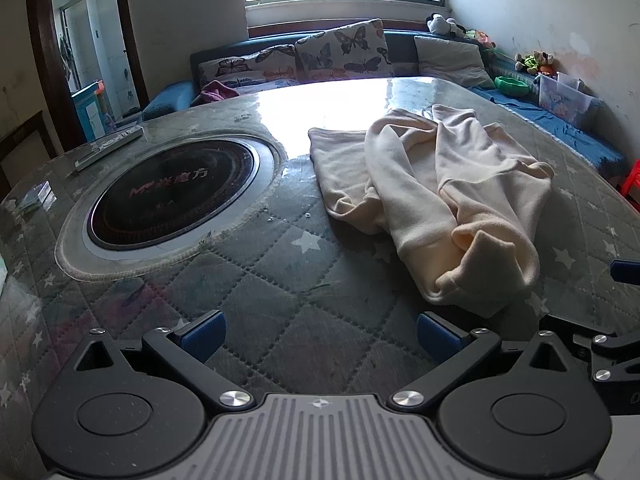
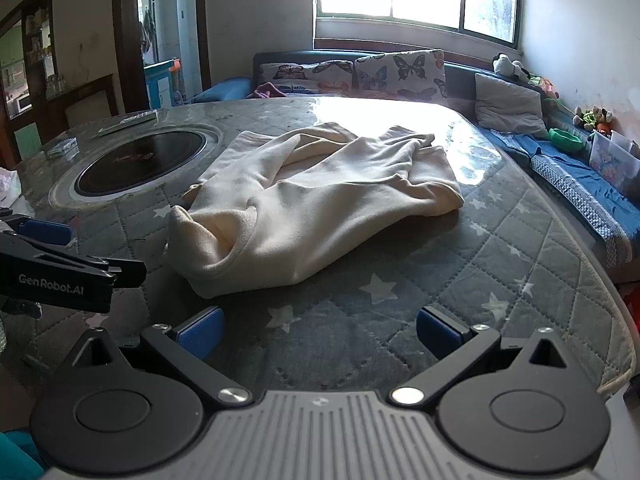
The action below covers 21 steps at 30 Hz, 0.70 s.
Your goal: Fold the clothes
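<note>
Right wrist: cream garment (image 2: 320,204) lies rumpled, unfolded.

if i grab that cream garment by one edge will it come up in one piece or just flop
The cream garment lies in soft rumpled folds, so it will probably droop and trail rather than lift flat. Its fleecy surface suggests the fingers should hold it without slipping. The glossy table cover may let it slide if pushed.

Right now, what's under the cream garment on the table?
The cream garment lies crumpled on the quilted star-print table cover. Whether anything else lies beneath its folds is hidden.
</note>
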Motion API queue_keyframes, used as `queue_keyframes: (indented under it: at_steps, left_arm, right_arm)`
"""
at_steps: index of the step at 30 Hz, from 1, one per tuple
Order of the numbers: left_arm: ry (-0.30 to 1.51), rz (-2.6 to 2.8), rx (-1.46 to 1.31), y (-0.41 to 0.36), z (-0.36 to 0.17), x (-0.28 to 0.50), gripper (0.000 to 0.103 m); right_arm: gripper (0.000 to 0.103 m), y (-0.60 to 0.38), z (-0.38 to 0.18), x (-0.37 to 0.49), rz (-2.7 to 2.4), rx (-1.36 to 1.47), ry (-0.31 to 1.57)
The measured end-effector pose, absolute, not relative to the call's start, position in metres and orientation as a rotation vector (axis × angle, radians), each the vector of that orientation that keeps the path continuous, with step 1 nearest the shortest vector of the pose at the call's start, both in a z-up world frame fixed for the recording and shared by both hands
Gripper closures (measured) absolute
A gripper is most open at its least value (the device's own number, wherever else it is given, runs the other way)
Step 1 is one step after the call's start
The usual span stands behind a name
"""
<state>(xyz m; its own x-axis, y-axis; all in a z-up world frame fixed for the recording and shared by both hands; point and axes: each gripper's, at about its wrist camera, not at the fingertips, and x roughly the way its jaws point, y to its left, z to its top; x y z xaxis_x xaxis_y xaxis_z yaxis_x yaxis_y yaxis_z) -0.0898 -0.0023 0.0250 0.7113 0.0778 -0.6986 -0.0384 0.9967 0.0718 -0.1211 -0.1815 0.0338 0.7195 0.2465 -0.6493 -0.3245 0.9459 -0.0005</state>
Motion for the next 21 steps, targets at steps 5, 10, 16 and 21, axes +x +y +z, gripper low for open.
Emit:
queue_keyframes:
  at_steps: [5, 10, 16, 21]
  left_arm:
    - [0.779, 0.06, 0.061, -0.0046, 0.0257, -0.0927, 0.0]
    - [0.782, 0.056, 0.068, -0.0068, 0.026, -0.0947, 0.0]
    - [0.789, 0.051, 0.075, -0.0094, 0.0254, -0.0959, 0.0]
    - [0.789, 0.048, 0.079, -0.0106, 0.026, -0.0967, 0.0]
  right_arm:
    - [0.0, -0.1804, 0.0349, -0.1245, 0.319, -0.123, 0.696]
    - [0.0, -0.1801, 0.0353, -0.1277, 0.324, -0.128, 0.695]
    - [0.0, -0.1805, 0.0363, -0.1296, 0.323, -0.131, 0.69]
    - [0.0, -0.1801, 0.0373, -0.1301, 0.326, -0.132, 0.687]
